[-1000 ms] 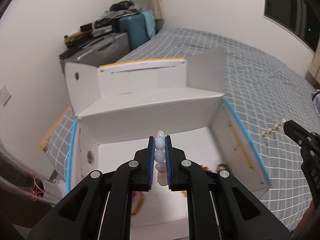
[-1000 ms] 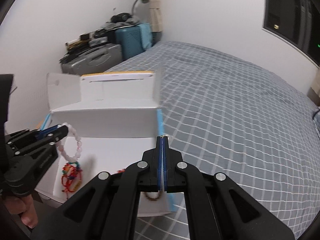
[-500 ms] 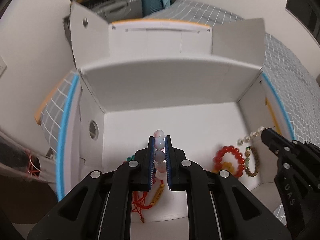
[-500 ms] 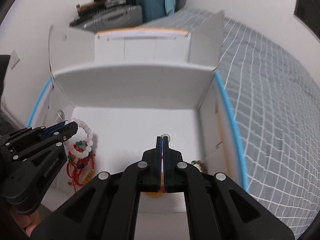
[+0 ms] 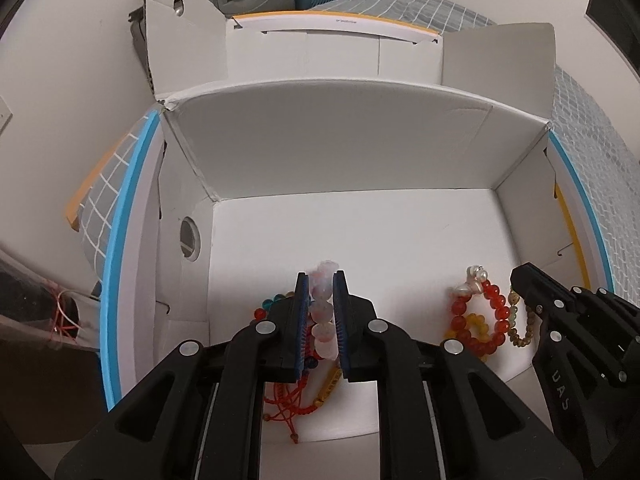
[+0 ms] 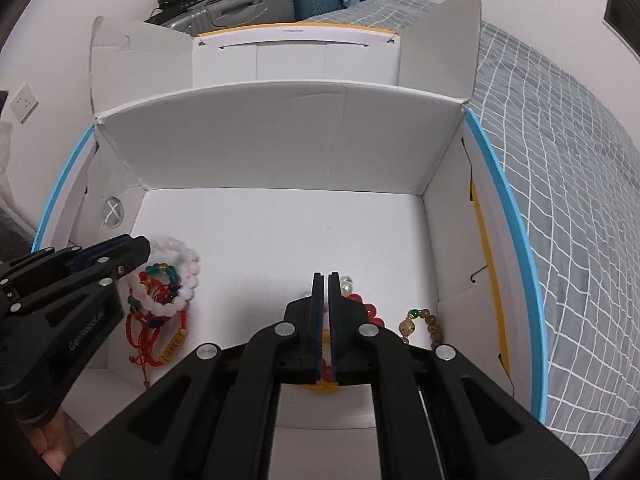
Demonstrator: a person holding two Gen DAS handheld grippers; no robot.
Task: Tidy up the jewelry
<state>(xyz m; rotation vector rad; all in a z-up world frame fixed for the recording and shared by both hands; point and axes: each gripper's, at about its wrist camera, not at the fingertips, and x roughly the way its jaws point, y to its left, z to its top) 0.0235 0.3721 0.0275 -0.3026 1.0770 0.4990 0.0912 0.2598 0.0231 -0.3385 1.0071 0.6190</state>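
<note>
Between the left gripper's (image 5: 321, 292) fingers a pink bead bracelet (image 5: 323, 316) sat clamped, low inside the white box (image 5: 360, 152), above a red cord bracelet (image 5: 290, 396). Just ahead of the right gripper's (image 6: 325, 292) nearly closed fingers lay a pearl strand (image 5: 474, 278) on a red bead bracelet (image 5: 476, 320); whether they still pinched it I could not tell. Releasing there risked the pink beads tangling in the red cords.

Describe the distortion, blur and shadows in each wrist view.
Left wrist view: fisheye bows the white box walls; the pink bead bracelet in the left claw is soft at its tip. Right wrist view: the same bowing, dark corner vignette, soft shadow under the right claw, no glare.
</note>
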